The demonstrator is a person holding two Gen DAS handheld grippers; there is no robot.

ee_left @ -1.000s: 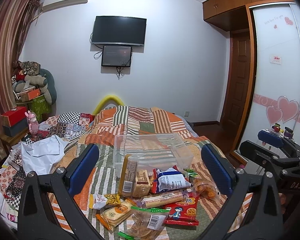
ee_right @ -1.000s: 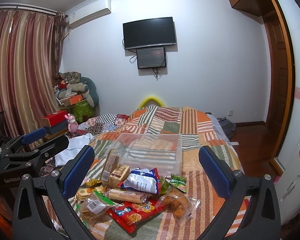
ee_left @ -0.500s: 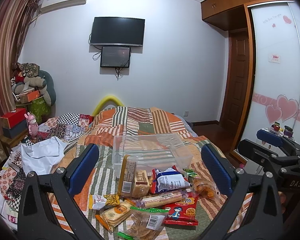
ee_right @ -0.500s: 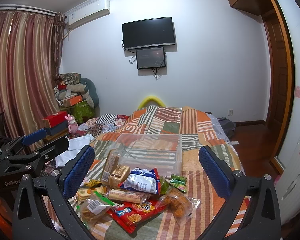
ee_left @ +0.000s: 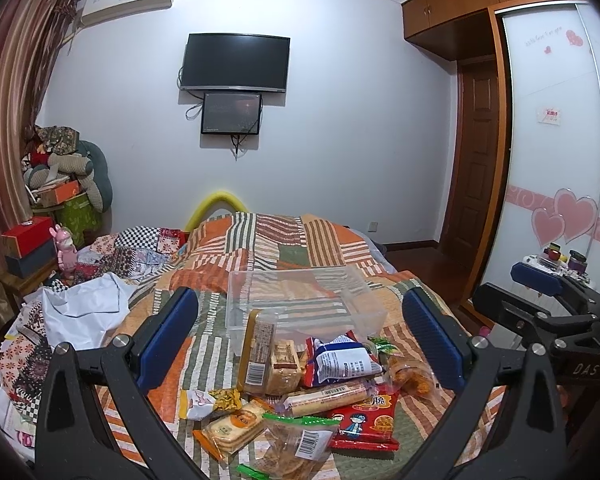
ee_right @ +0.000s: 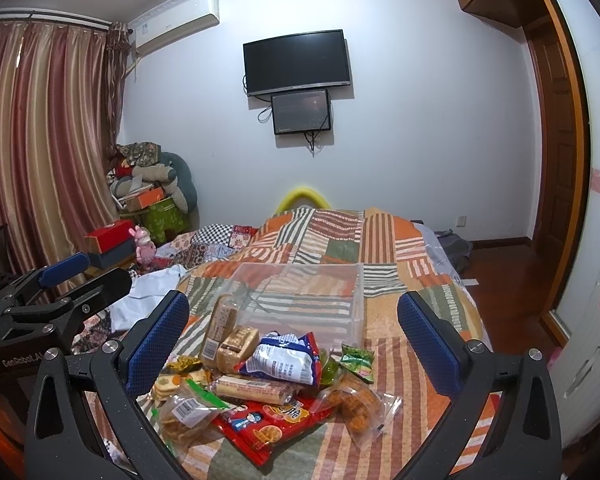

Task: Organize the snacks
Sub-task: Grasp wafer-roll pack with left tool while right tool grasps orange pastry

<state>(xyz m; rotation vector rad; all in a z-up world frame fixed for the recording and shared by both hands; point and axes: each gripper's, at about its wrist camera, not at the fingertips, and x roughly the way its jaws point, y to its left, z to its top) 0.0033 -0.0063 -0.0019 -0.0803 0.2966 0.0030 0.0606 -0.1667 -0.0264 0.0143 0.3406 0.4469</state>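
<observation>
Right now your snack pile (ee_left: pixel 300 392) sits on the patchwork quilt (ee_left: pixel 260 240) of the bed, directly ahead of both tools and between their blue pads. It is a loose heap of wrapped packets: a tall yellow-brown pack of biscuits (ee_left: pixel 258 354) with a barcode leaning against the box, a blue-and-white crinkled bag (ee_left: pixel 346 362), a long cracker roll (ee_left: pixel 328 394), a flat red packet (ee_left: pixel 366 420) with cartoon children, a clear bag of orange snacks (ee_right: pixel 350 400) off to the right, and a small green sachet (ee_right: pixel 358 360).

Just behind the pile stands a clear plastic box (ee_left: pixel 300 300); it looks empty, though its see-through walls make that hard to swear to.

Legible writing is scarce. The red packet shows a large Chinese character, 脆. Your right tool's body reads "DAS" in the left camera, and your left tool's reads "GenRobot.AI", as best the blur allows.

Your left gripper (ee_left: pixel 300 340) is spread wide with nothing between its pads. Your right gripper (ee_right: pixel 296 340) is likewise spread wide and carries nothing; both hang above the near edge of the heap, touching none of it.
</observation>
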